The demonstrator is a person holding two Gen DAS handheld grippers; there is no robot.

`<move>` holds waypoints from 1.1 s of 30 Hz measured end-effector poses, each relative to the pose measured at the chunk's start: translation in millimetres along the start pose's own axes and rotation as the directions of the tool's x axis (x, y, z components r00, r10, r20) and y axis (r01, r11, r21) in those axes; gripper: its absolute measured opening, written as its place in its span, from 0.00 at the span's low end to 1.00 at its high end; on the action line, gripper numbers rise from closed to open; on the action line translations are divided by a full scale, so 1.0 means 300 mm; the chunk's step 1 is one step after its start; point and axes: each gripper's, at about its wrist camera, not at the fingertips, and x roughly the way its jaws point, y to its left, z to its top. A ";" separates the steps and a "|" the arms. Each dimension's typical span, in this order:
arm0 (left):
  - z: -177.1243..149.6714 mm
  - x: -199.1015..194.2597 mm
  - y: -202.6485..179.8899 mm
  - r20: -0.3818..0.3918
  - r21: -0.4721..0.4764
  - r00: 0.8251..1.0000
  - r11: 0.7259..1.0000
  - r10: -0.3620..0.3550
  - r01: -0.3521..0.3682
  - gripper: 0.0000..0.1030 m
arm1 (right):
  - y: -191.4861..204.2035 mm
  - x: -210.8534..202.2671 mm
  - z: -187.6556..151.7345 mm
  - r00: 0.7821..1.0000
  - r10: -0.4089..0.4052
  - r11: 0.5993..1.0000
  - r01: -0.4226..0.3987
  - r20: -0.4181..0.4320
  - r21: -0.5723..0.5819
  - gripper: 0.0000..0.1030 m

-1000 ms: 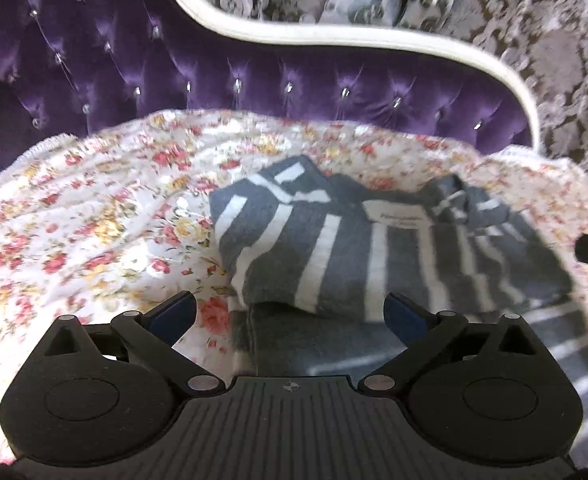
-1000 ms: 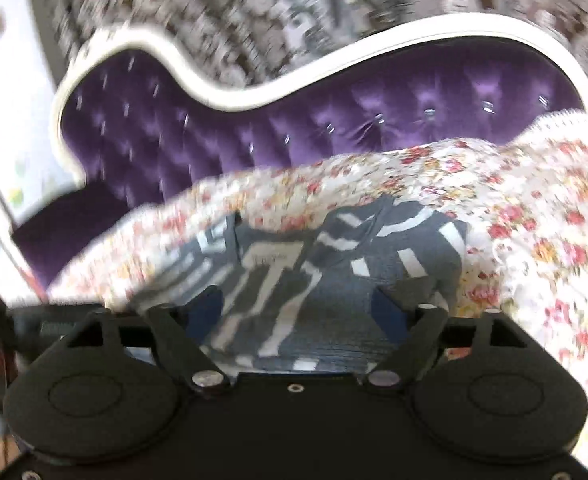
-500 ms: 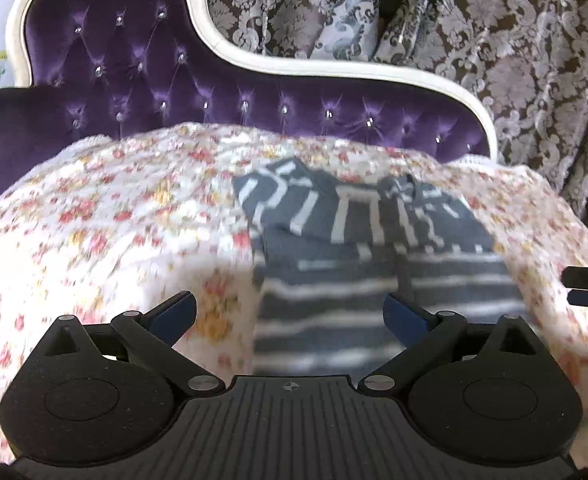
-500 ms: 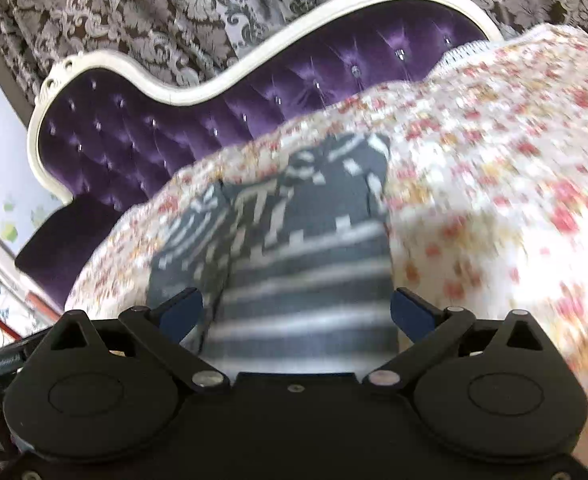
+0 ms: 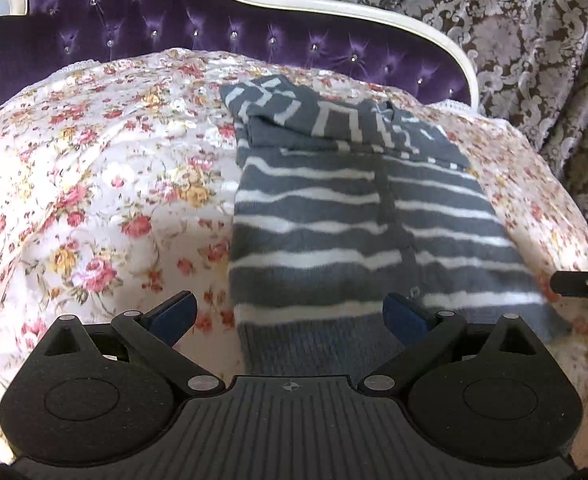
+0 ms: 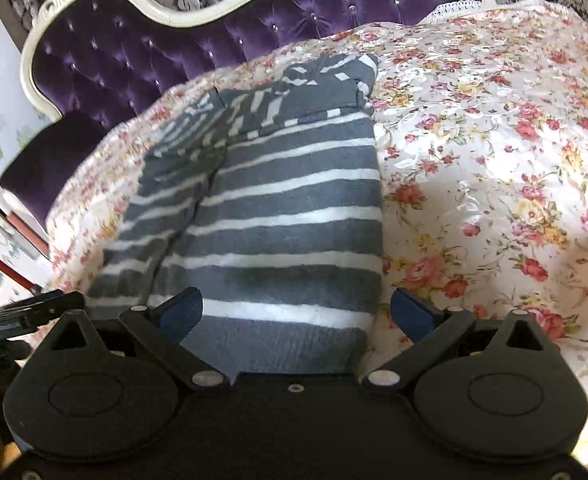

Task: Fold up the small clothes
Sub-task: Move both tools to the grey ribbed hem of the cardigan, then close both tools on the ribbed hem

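Left wrist view: one grey striped sweater (image 5: 358,216) lies flat on one floral bedspread (image 5: 93,184), sleeves folded across its top, before one purple tufted headboard (image 5: 141,16). The left claw (image 5: 289,312) gapes wide, empty, over its hem. The right claw (image 6: 298,312) stands wide too, empty, jaws just opened further.

Both wrist cameras look steeply down, close over the striped sweater (image 5: 366,232) (image 6: 277,216), left view from its left hem corner, right view from its right.
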 end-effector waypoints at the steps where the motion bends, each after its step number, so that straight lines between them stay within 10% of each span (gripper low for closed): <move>1: -0.007 -0.002 0.001 -0.003 0.003 1.000 1.000 -0.002 0.002 0.98 | 0.003 -0.001 -0.005 1.000 0.002 1.000 -0.003 -0.007 -0.004 0.98; 16: -0.041 0.042 0.013 -0.106 0.036 0.994 0.998 -0.038 0.042 0.97 | -0.010 0.083 0.010 0.979 0.037 0.997 -0.049 -0.201 -0.052 0.98; 22: -0.018 0.053 0.014 -0.110 -0.002 0.982 0.988 -0.151 0.151 0.62 | -0.061 0.049 0.020 0.976 0.149 0.988 -0.138 -0.161 0.074 0.79; 33: -0.021 0.060 0.028 -0.107 -0.062 0.973 0.978 -0.203 0.197 0.17 | -0.070 0.010 0.004 0.986 0.100 0.995 -0.097 -0.134 0.031 0.38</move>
